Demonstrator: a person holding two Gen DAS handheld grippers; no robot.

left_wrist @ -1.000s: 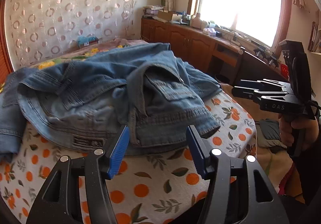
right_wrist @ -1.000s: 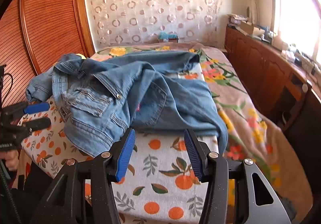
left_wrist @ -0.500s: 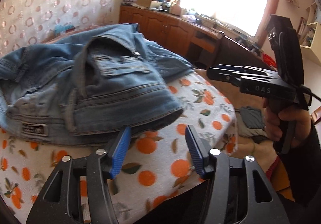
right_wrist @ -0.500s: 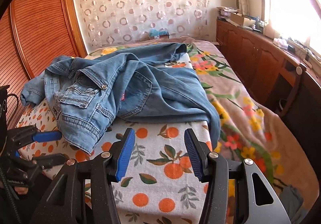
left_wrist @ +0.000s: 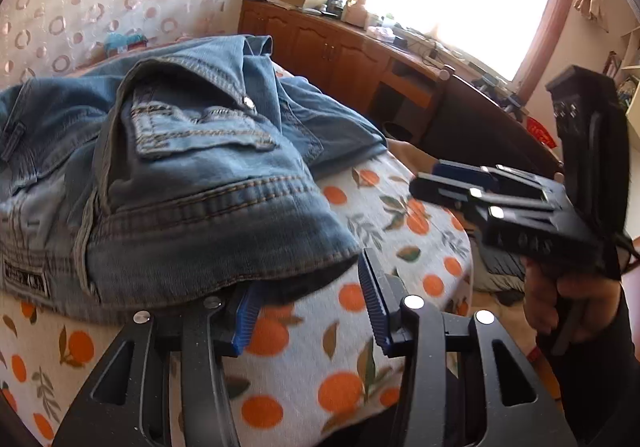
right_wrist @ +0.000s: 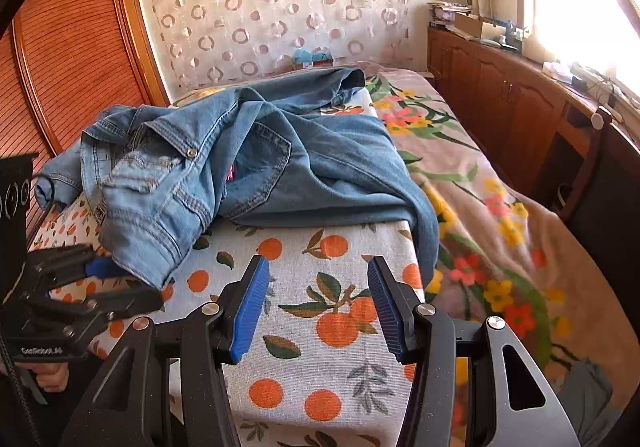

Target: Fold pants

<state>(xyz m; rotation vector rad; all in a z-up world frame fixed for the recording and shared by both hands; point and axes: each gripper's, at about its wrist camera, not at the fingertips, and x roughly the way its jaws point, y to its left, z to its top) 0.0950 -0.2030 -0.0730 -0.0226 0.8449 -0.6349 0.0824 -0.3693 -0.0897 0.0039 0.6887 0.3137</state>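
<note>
Left gripper (left_wrist: pixel 308 305): jaws wide apart, nothing between them; its left blue pad sits under the hem edge of the crumpled blue jeans (left_wrist: pixel 180 183), contact unclear. Right gripper (right_wrist: pixel 318 307): jaws wide, holding nothing, over bare orange-print cloth (right_wrist: pixel 320 387) near the jeans. Jeans lie heaped on this cloth on the bed, one part trailing onto the floral blanket (right_wrist: pixel 480 207).

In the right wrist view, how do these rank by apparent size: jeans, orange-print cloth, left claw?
1. jeans
2. orange-print cloth, close to the jeans, so that order is unsure
3. left claw, partly cut off
</note>
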